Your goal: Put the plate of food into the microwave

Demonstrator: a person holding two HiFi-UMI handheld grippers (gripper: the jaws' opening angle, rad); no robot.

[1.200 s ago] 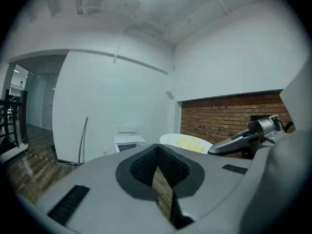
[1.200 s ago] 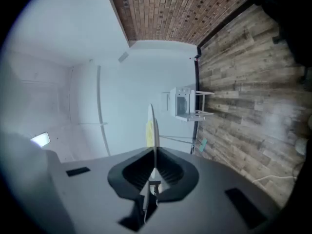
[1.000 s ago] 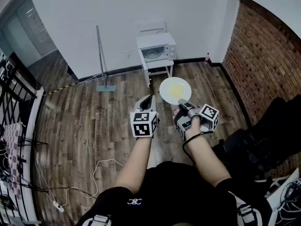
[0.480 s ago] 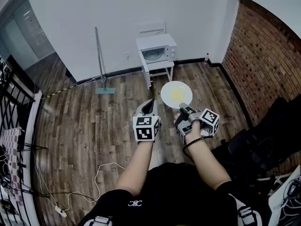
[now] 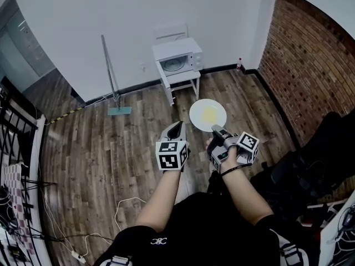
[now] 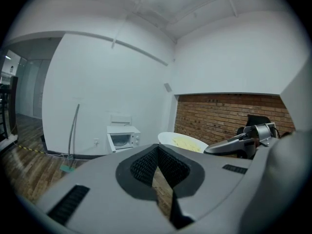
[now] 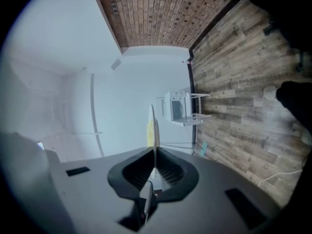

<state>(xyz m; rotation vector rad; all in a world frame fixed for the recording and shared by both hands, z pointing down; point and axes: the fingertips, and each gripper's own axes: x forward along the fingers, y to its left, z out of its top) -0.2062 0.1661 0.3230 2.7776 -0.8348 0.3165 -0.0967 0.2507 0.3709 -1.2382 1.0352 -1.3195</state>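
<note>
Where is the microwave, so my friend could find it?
Look to the white wall at the far end of the wooden floor, near the corner with the brick wall. A small white table stands there, and the microwave is the white box on top. Unlike the tall thin mop leaning to its left, it is boxy with a greyish window.

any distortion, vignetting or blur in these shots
Head view: fisheye bows the brick wall, everything sharp. Left gripper view: black round vignette, the microwave tiny but clear. Right gripper view: rolled sideways, floor at right, plate seen edge-on.
</note>
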